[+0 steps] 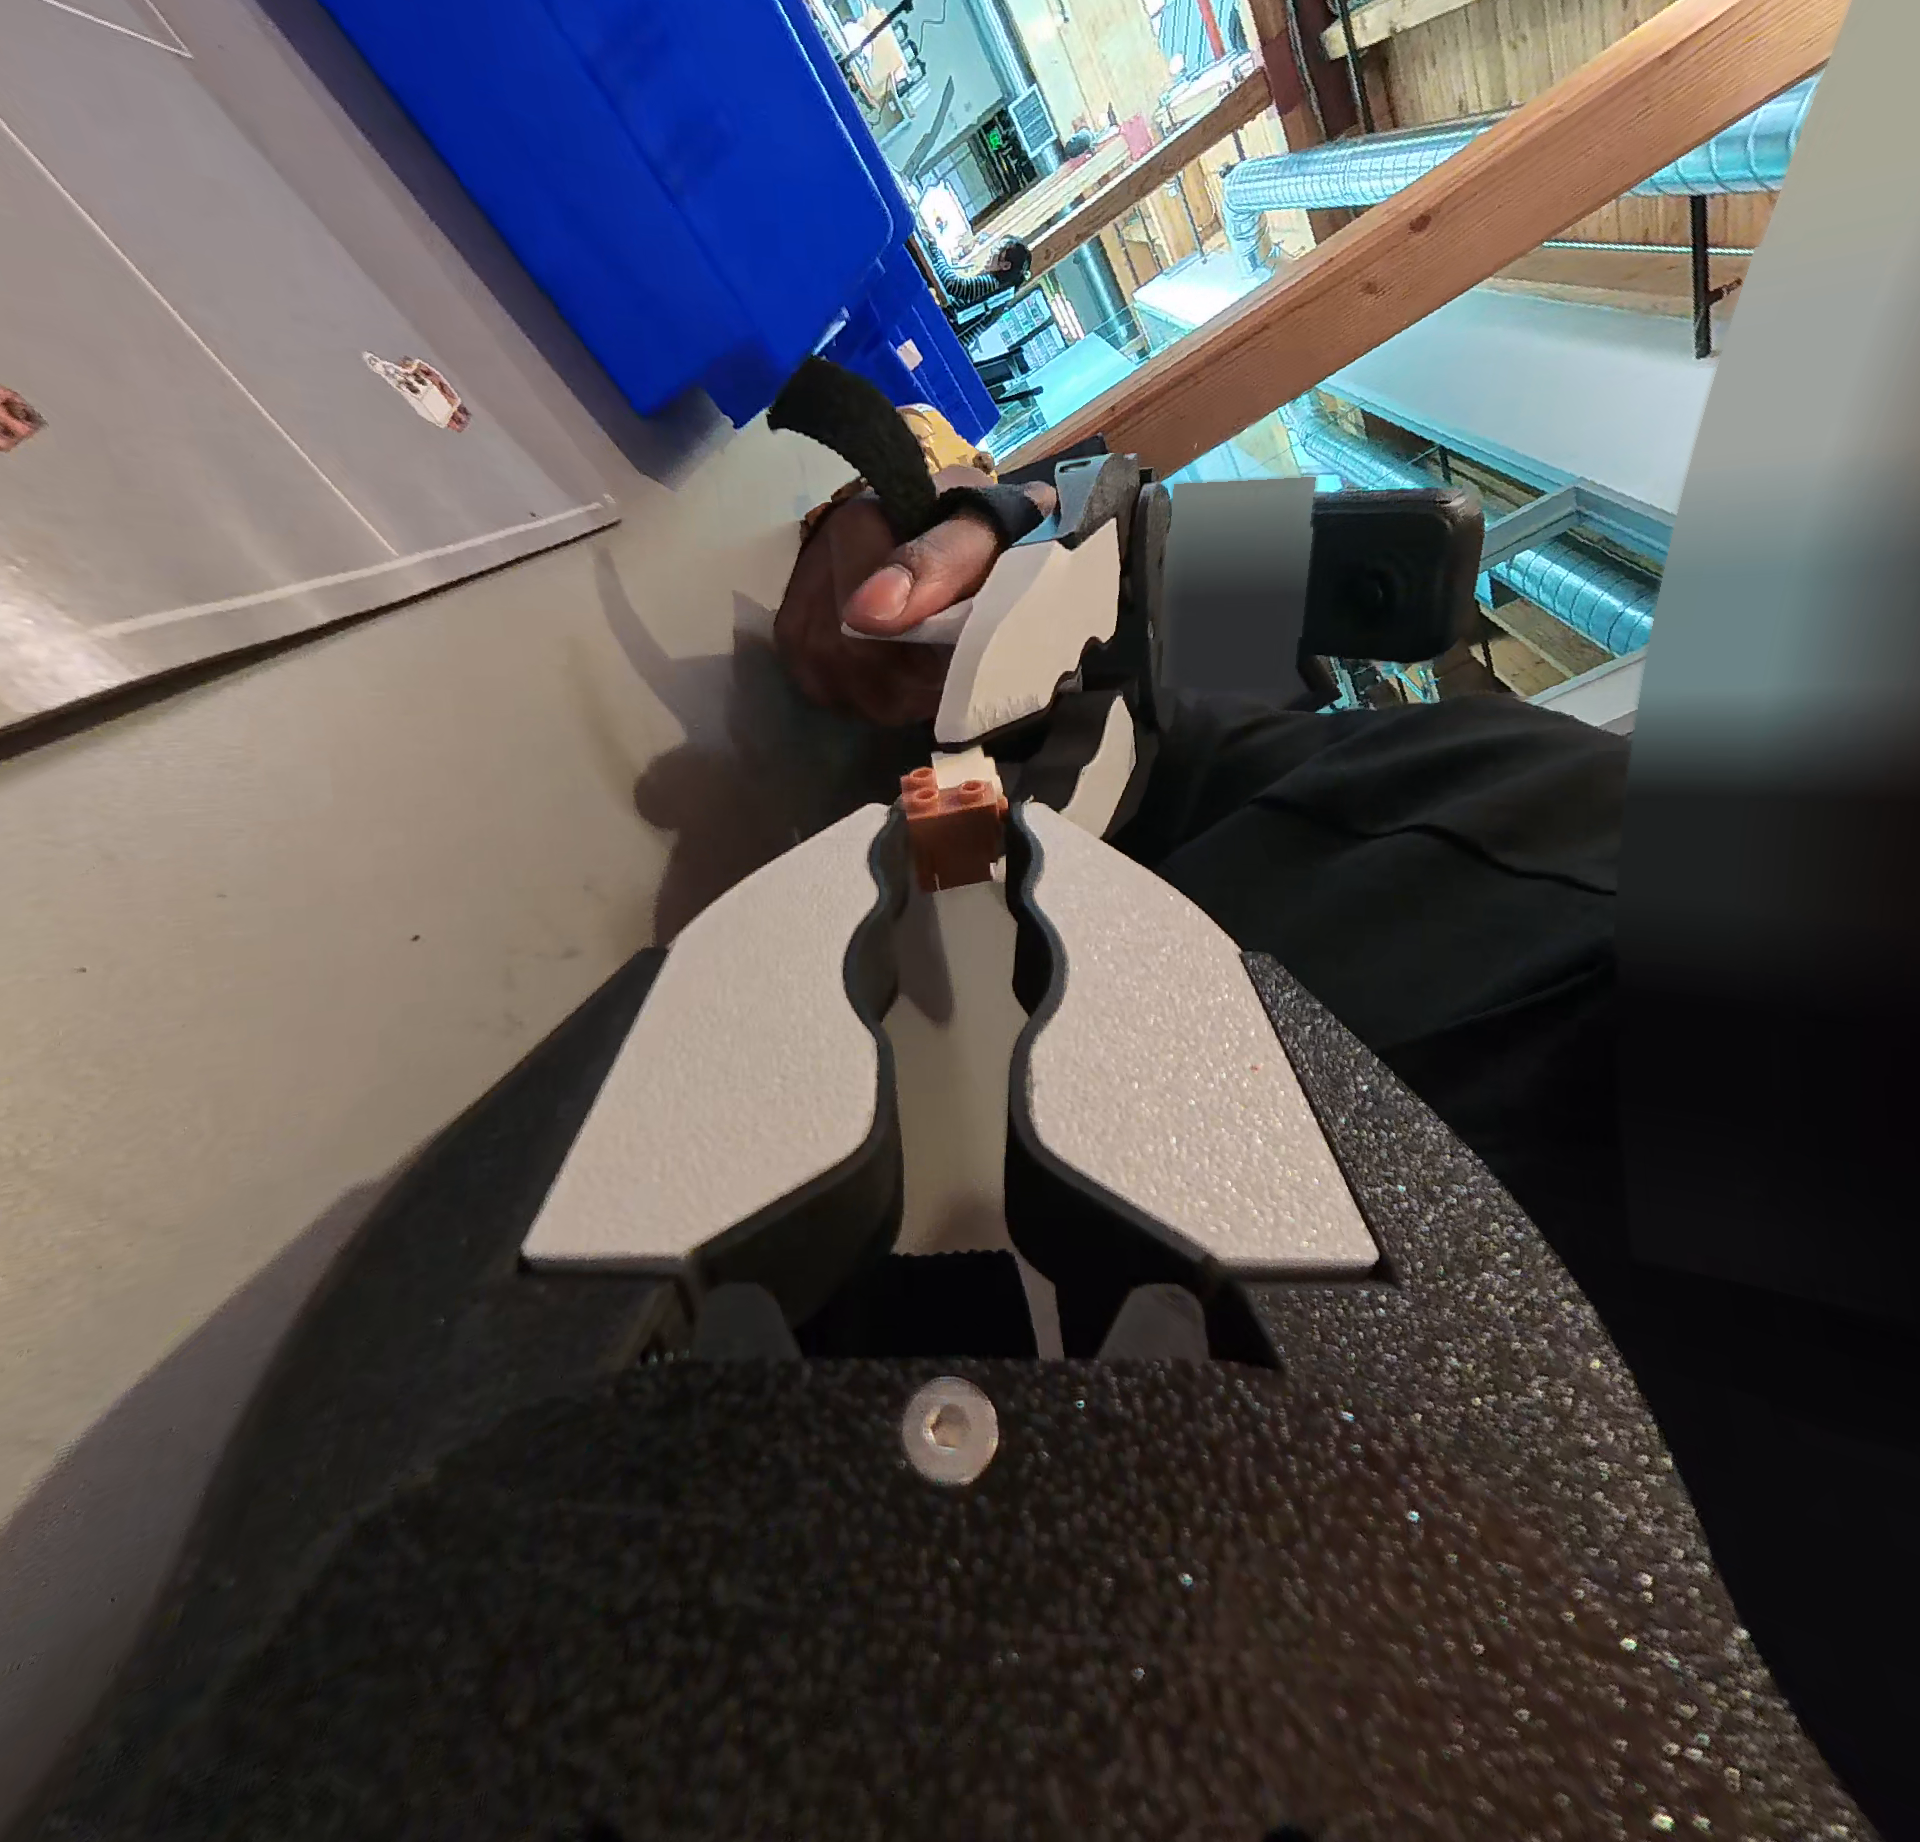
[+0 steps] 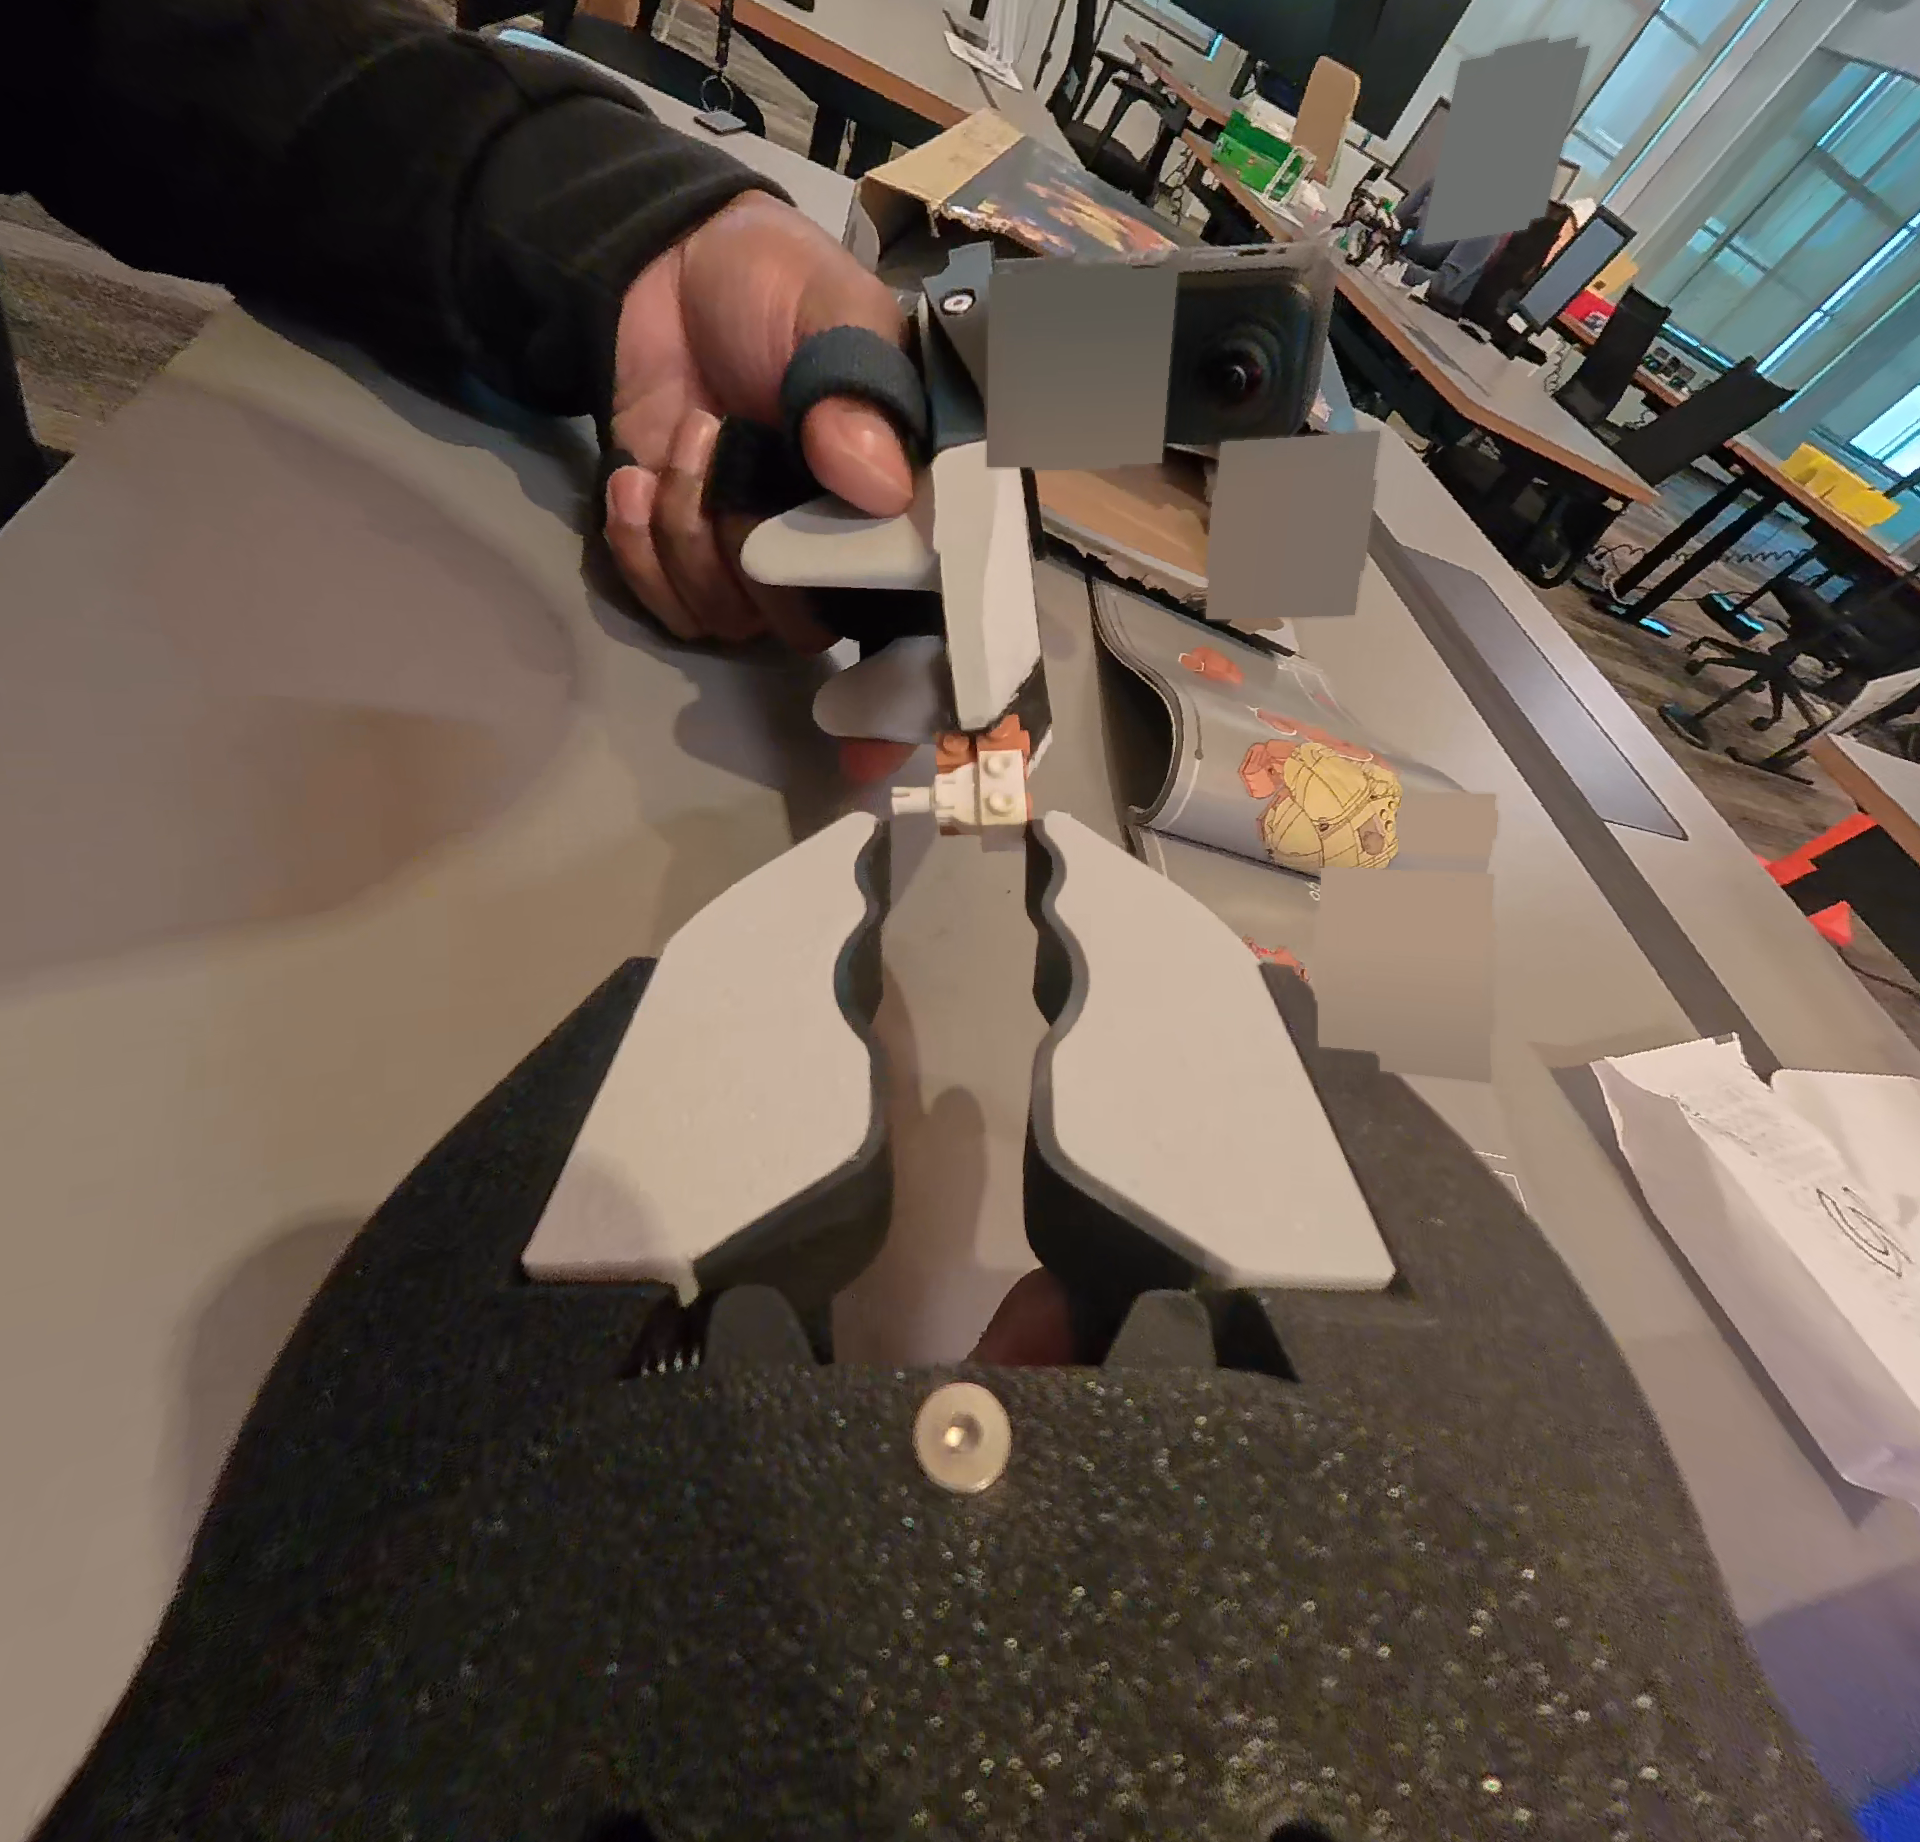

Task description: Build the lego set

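Brown-and-white brick cluster [image 1: 951,836] pinched steady in my left gripper [image 1: 951,842] | my right gripper [image 2: 961,836], jaws apart, just short at six o'clock | instruction booklet [image 2: 1309,795] at three o'clock, seemingly for reference

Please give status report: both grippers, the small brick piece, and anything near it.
Left gripper shut on brown-and-white brick assembly. Right gripper fingertips at that assembly, grip unclear. Open instruction booklet close beside; blue bins farther off.

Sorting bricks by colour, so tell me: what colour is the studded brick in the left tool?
Reddish brown brick, clearest in the left wrist view.
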### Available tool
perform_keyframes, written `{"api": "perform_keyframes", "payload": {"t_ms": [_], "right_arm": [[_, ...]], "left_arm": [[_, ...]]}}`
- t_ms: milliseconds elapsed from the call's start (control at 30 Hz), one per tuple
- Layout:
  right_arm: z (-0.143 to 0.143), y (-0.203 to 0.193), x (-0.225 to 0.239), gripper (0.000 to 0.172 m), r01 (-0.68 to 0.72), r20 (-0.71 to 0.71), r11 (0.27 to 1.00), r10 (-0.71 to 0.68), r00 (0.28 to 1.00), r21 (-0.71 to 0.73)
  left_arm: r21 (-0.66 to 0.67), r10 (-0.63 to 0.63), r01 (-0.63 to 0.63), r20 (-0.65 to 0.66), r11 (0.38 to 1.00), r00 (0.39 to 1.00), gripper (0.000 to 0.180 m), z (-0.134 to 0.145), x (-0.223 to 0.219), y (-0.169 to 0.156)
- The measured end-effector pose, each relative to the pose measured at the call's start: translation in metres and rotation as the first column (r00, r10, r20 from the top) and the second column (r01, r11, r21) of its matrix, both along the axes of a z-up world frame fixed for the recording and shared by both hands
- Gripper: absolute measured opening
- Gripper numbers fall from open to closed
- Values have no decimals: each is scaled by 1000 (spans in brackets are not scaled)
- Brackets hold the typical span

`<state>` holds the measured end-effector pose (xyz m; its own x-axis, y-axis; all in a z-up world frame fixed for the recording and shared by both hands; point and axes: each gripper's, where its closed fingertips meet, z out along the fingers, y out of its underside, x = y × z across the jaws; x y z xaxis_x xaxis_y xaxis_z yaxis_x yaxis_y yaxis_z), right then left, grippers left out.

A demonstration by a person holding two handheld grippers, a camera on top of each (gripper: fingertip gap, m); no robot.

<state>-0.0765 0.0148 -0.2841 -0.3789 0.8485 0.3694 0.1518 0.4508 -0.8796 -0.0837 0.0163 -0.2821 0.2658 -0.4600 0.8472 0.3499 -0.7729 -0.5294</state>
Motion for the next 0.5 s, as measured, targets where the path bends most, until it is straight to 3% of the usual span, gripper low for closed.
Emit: {"api": "perform_keyframes", "payload": {"t_ms": [300,500], "right_arm": [[1,5,0,13,-4,0,998,4,1000,-70],[-13,-3,2,0,-28,89,999,32,995,-40]], "left_arm": [[-7,-46,45,-74,999,996,17,-8,2,-6],[-6,-50,50,-157,999,986,17,-17,2,-6]]}}
